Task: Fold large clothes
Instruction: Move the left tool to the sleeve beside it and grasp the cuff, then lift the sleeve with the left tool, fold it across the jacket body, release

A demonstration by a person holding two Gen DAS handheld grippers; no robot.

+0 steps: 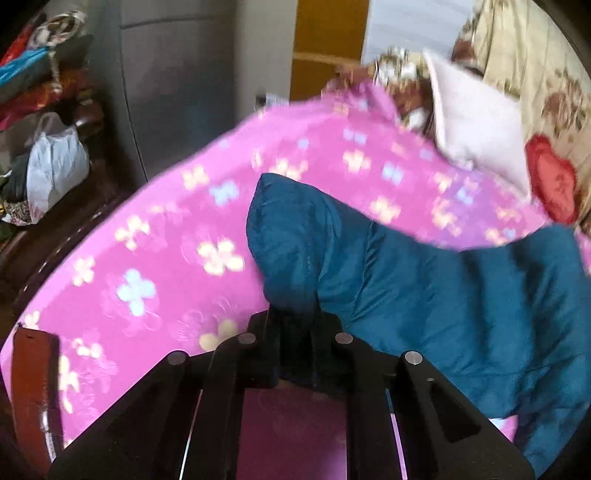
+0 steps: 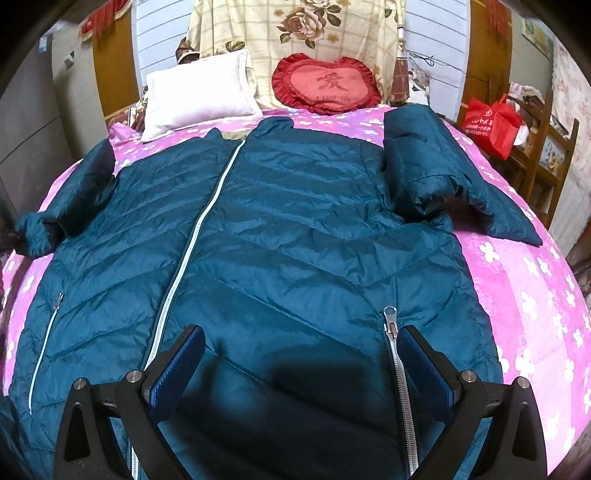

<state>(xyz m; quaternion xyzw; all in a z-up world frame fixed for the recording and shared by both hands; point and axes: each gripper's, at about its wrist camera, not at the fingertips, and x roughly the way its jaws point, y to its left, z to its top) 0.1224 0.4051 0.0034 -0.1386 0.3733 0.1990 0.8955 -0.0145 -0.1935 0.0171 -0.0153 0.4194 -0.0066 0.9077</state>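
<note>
Nearest the right gripper (image 2: 301, 363), the teal quilted jacket (image 2: 295, 229) lies front-up and spread flat on the bed's pink flowered blanket (image 2: 517, 295). The jaws stand wide apart over its lower hem, holding nothing; one blue pad (image 2: 177, 365) sits just beside the white centre zipper (image 2: 192, 236), the other beside a silver pocket zipper (image 2: 397, 354). The sleeve on the right of that view is folded back over the shoulder; the opposite sleeve (image 1: 295, 236) runs out towards the blanket's edge.

The left gripper (image 1: 293, 321) has its jaws pressed together on that sleeve's cuff end, which bulges up just past them. That view is motion-blurred.

Beyond the collar rest a white pillow (image 2: 199, 96) and a red heart-shaped cushion (image 2: 327, 85) against a floral quilt (image 2: 295, 33). Off the bed, a red bag (image 2: 491, 122) sits on a wooden shelf (image 2: 535, 155); on the other side a white plastic bag (image 1: 55, 166) lies among piled clothes, its contents hidden.
</note>
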